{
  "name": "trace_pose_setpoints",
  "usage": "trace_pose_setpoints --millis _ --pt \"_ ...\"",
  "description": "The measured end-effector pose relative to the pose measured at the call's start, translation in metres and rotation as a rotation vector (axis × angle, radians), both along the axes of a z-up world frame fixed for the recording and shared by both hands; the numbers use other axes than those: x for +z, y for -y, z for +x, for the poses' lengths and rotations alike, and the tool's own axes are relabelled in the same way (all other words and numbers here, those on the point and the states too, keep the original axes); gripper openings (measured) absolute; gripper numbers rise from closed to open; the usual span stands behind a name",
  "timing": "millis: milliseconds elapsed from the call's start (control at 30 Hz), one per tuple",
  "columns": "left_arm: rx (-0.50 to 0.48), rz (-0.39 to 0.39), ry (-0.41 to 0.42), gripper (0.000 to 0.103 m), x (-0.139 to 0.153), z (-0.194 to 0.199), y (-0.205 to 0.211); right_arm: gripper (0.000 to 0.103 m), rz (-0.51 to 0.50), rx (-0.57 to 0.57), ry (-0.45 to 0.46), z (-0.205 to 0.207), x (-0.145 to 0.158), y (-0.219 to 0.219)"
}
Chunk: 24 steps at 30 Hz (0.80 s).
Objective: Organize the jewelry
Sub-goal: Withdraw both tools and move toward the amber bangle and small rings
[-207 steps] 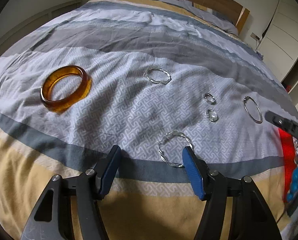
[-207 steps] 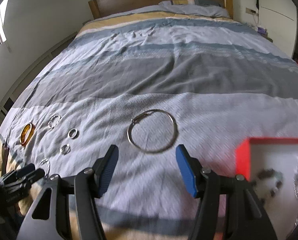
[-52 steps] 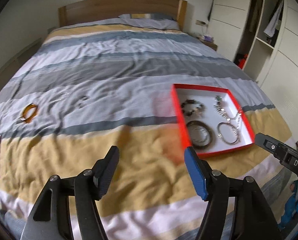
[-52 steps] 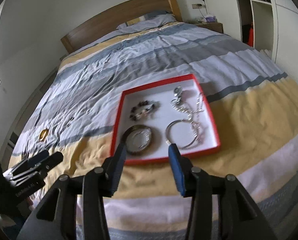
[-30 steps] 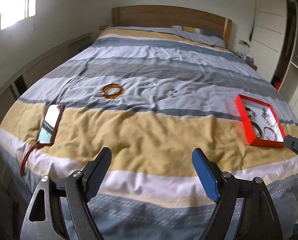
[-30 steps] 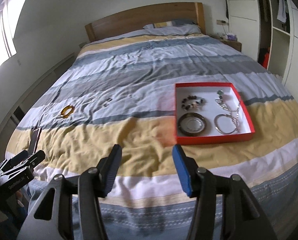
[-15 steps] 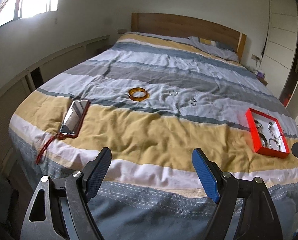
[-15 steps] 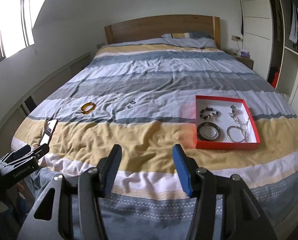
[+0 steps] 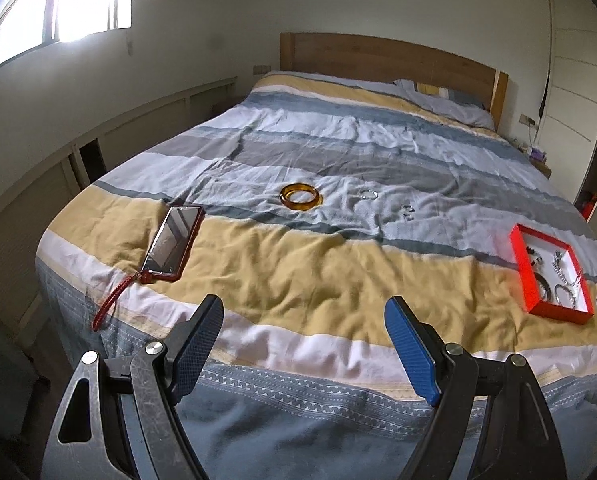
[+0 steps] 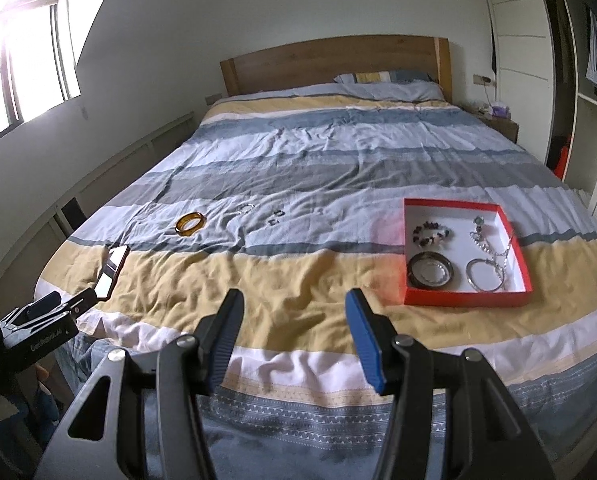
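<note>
A red jewelry box (image 10: 464, 304) lies on the bed's right side, holding a beaded bracelet (image 10: 430, 235), a dark bangle (image 10: 430, 270), a silver hoop (image 10: 485, 276) and a chain. It also shows in the left wrist view (image 9: 519, 268). An amber bangle (image 9: 301, 197) (image 10: 190, 224), a silver bracelet (image 9: 367, 194) and two small rings (image 9: 408, 212) lie on the grey-white stripe. My left gripper (image 9: 304, 334) and right gripper (image 10: 294, 324) are open and empty, held off the foot of the bed.
A phone in a red case (image 9: 174, 238) with a red strap lies at the bed's left edge. A wooden headboard (image 10: 330, 60) stands at the far end. Wardrobes (image 10: 578, 80) stand to the right, a low wall ledge to the left.
Both grippers have pulled back from the bed to beyond its foot. The silver hoop and the twisted bracelet that lay before the grippers earlier are gone from the bedspread; the box now holds a silver hoop.
</note>
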<state>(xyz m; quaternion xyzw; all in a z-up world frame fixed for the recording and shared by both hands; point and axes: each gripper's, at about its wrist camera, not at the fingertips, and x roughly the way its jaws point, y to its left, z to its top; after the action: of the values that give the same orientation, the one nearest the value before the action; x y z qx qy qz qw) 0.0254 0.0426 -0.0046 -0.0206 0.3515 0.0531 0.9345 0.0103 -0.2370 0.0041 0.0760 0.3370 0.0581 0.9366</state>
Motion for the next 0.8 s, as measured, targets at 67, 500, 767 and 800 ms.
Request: trace_pose_setpoints --millis 67,500,767,800 --pt "0.004 0.008 -0.003 0.082 -0.003 0.003 0.000 0.051 0.005 -0.003 -0.008 0.005 -0.005 0.001" --pt "-0.012 0.047 -0.058 0.082 -0.023 0.044 0.007 0.051 -0.023 0.003 -0.069 0.055 -0.043 -0.005" --pt "-0.031 0.054 -0.088 0.082 -0.035 0.073 0.013 0.051 -0.035 0.029 -0.104 0.088 -0.063 -0.009" --pt "-0.030 0.053 -0.092 0.082 -0.037 0.077 0.013 0.051 -0.034 0.030 -0.107 0.091 -0.064 -0.010"
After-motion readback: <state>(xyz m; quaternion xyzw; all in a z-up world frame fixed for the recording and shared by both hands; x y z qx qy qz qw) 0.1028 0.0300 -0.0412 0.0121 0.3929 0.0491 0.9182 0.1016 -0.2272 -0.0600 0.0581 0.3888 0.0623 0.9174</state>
